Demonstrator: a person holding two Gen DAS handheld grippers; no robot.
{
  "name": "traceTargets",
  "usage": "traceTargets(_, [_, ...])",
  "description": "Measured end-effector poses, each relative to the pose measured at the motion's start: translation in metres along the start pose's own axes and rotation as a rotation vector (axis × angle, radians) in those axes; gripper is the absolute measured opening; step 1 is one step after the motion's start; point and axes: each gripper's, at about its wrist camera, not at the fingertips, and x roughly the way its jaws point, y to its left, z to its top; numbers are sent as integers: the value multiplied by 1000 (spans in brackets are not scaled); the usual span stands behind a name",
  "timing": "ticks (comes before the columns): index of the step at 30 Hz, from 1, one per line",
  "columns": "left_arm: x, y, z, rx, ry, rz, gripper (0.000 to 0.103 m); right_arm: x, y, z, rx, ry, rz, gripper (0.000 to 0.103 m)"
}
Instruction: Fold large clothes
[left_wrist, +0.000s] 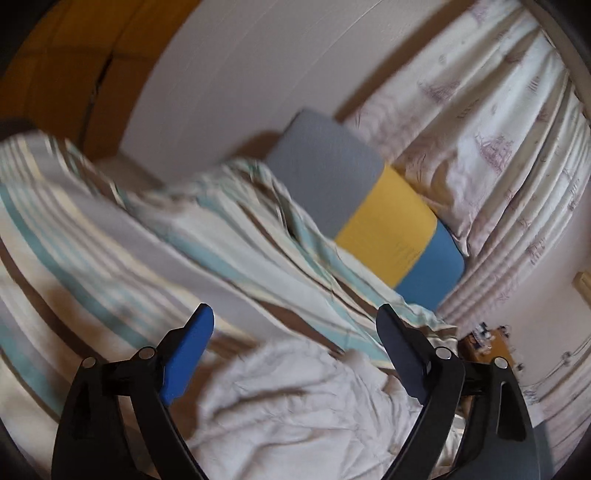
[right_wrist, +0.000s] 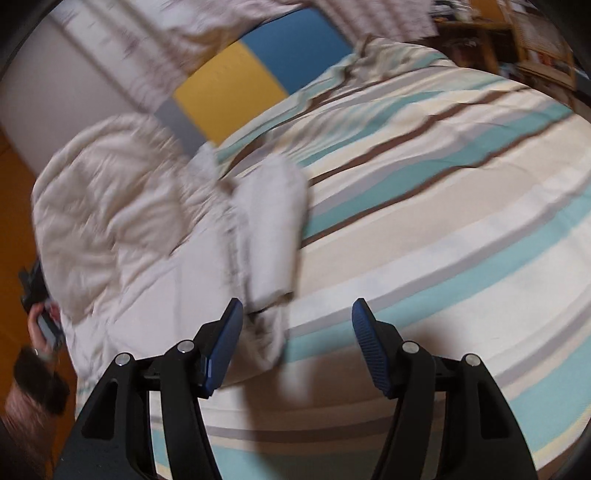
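Note:
A large cream-white garment (right_wrist: 129, 206) lies crumpled on the left side of a striped bedspread (right_wrist: 424, 192). One long part of the garment, perhaps a sleeve (right_wrist: 273, 229), runs toward my right gripper (right_wrist: 297, 314), which is open and empty just above its end. In the left wrist view the same garment (left_wrist: 295, 398) lies under and between the fingers of my left gripper (left_wrist: 295, 314), which is open and holds nothing. Both views are blurred.
A headboard of grey, yellow and blue panels (left_wrist: 384, 221) stands at the bed's far end, next to patterned curtains (left_wrist: 498, 147). A wooden floor (right_wrist: 14, 221) lies left of the bed. A hand with the other gripper's handle (right_wrist: 44, 317) shows at the left edge.

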Motion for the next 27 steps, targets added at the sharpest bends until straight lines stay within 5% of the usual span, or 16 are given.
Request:
traceTargets(6, [-19,14,-23,189,58,54,96,6,13,18,-15,-69,9,85])
traceTargets(12, [-14,65,-81,161,252,49,96,16,20,33,-49,-79,9,99])
traceTargets(15, [-20,77,-102,149,320,-48,96,33,15,45,-44,-34,10,100])
traceTargets(19, [-17,57,-115,239,394,-152,98,65,5,57,16,50,27,101])
traceTargets(24, [8,34,-120,333,417,-99,100,81,1,59,36,64,33,100])
traceTargets(26, [21,33,-121,329,437,-45,100,83,4,60,10,69,15,90])
traceTargets(27, [26,34,-121,326,445,-27,98,85,7,60,-8,80,28,70])
